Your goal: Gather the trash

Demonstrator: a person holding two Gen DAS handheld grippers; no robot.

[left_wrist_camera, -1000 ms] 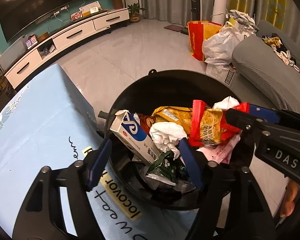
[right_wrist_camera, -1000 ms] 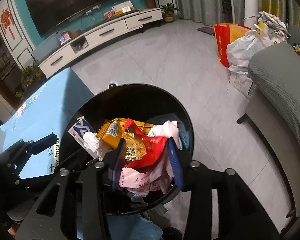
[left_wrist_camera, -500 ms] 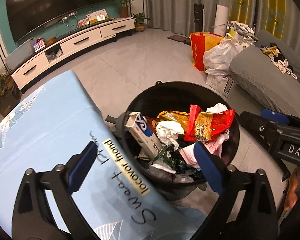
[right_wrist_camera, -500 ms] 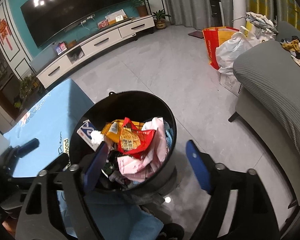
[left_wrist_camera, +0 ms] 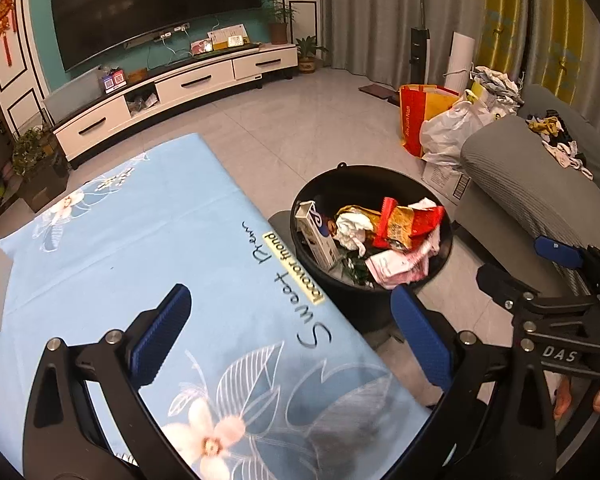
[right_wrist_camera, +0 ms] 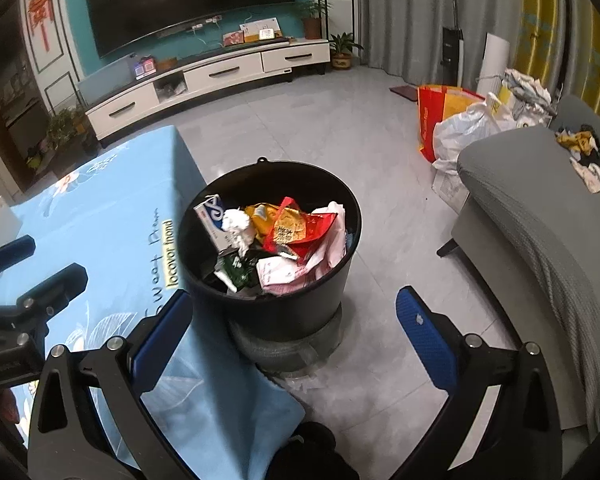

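One black bin stands at the centre of the right wrist view, on grey floor tiles beside one table under a blue flowered cloth. Inside lie one white-and-blue carton, one red snack wrapper, one crumpled tissue and pink packets. The left gripper gapes empty; the right gripper is opening, nothing between its jaws. One television hangs upper left, one grey sofa right.

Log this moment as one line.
left gripper: open, empty | right gripper: opening, empty | bin: full of trash
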